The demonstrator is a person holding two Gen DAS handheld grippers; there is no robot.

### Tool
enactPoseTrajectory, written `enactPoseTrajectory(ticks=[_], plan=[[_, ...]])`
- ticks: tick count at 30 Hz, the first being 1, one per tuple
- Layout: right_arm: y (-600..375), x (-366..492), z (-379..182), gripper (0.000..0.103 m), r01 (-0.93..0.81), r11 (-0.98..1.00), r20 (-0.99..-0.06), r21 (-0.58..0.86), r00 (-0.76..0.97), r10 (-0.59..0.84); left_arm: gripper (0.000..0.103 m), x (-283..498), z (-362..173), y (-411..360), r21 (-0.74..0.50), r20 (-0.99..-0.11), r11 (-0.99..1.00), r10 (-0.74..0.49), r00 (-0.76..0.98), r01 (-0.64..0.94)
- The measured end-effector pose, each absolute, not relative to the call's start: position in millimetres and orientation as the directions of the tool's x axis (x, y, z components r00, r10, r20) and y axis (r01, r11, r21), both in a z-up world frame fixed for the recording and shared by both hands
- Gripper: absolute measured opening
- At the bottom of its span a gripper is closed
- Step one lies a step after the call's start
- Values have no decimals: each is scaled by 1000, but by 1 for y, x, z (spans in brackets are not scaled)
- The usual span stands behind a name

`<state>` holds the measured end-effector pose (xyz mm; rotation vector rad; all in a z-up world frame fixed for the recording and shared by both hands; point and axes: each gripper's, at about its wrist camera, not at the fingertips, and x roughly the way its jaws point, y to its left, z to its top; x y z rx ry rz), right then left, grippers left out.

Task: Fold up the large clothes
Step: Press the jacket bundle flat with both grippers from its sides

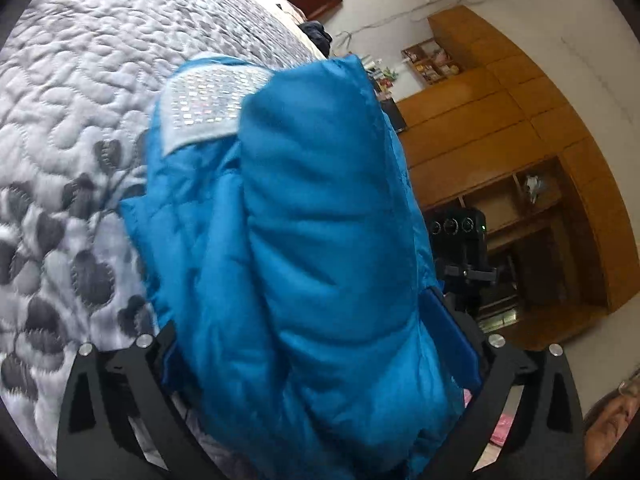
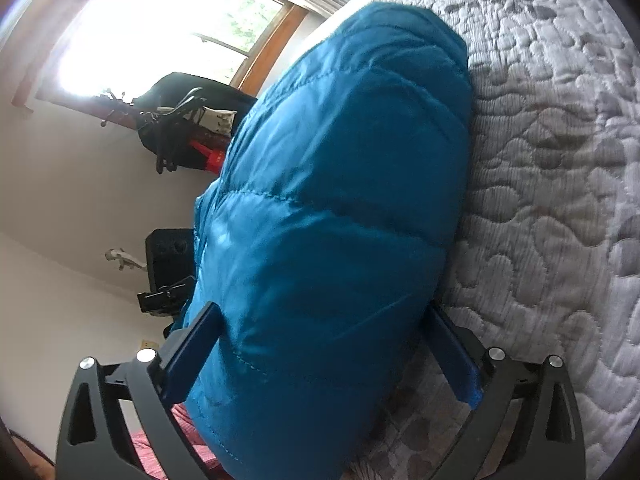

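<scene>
blue padded jacket (image 1: pixel 320 240), both grippers' fingers (image 2: pixel 192 344) clamping it

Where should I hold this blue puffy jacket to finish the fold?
Keep each tool across a thick folded bundle of the blue jacket, coming in from the bed's edge over the quilt. The fill is bulky and slippery, so a thin edge would likely slip.

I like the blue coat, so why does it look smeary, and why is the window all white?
Left wrist view: the coat and its shiny patch are blurred, and the fisheye lens bends the quilt. Right wrist view: daylight glare washes out the window; the coat's stitching looks sharper there.
</scene>
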<state>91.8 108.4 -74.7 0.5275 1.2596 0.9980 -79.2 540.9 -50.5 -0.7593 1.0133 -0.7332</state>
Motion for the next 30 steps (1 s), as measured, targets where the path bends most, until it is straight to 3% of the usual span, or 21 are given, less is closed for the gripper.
enactPoseTrajectory(ticks=[7,12,22,30], plan=[[116,90,-87,100,-313,476,-508,822,-25,861,101,-64,-55,524,-837,-423,498,-852,309,226],[126,80,-82,98,-351,497,-529,794,5,849,100,-65,-51,511,-807,-451,542,-821,350,233],[115,64,-53,63,-395,505,-527,767,61,848,75,-67,-31,480,-801,-443,546,-817,370,245],[62,58,-19,60,-408,527,-510,746,159,845,70,-50,-3,423,-809,-397,497,-856,331,315]])
